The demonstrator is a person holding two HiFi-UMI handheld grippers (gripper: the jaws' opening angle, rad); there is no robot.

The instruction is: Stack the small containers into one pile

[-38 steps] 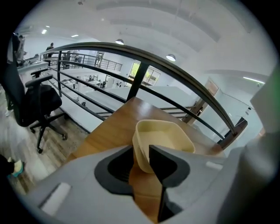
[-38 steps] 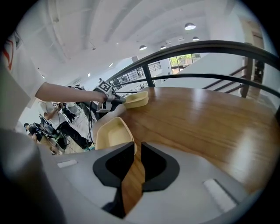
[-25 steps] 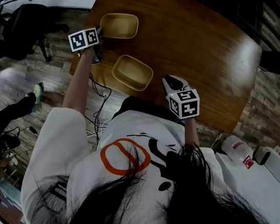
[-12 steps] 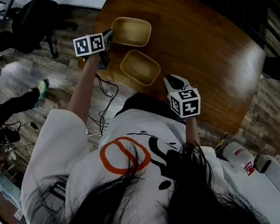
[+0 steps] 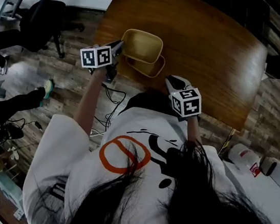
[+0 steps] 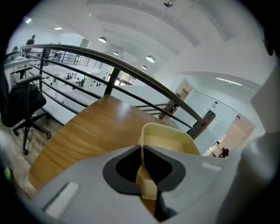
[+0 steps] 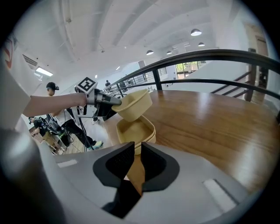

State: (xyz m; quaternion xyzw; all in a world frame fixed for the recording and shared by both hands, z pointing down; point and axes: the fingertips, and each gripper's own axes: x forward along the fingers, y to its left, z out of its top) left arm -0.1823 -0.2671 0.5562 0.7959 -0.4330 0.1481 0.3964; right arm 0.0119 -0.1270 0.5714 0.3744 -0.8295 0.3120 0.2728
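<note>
Two small tan containers are on view. My left gripper point(image 5: 119, 46) is shut on the rim of one container point(image 5: 141, 46) and holds it tilted in the air, partly over the other container point(image 5: 151, 68). That second one rests on the wooden table point(image 5: 215, 52) near its front edge. In the left gripper view the thin rim of the held container point(image 6: 168, 140) sits between the jaws of the left gripper point(image 6: 141, 168). My right gripper point(image 5: 171, 80) hovers just right of the pair, shut with nothing in it. In the right gripper view the raised container point(image 7: 133, 104) hangs above the resting container point(image 7: 135, 130).
A black office chair point(image 5: 42, 17) stands on the floor left of the table. Cables hang off the table's front edge point(image 5: 106, 91). White bottles point(image 5: 245, 156) lie at the lower right. A railing point(image 6: 131, 72) runs behind the table.
My left gripper has carried its container from the table's back left toward the right, up over the second container. The right gripper has stayed in place.
</note>
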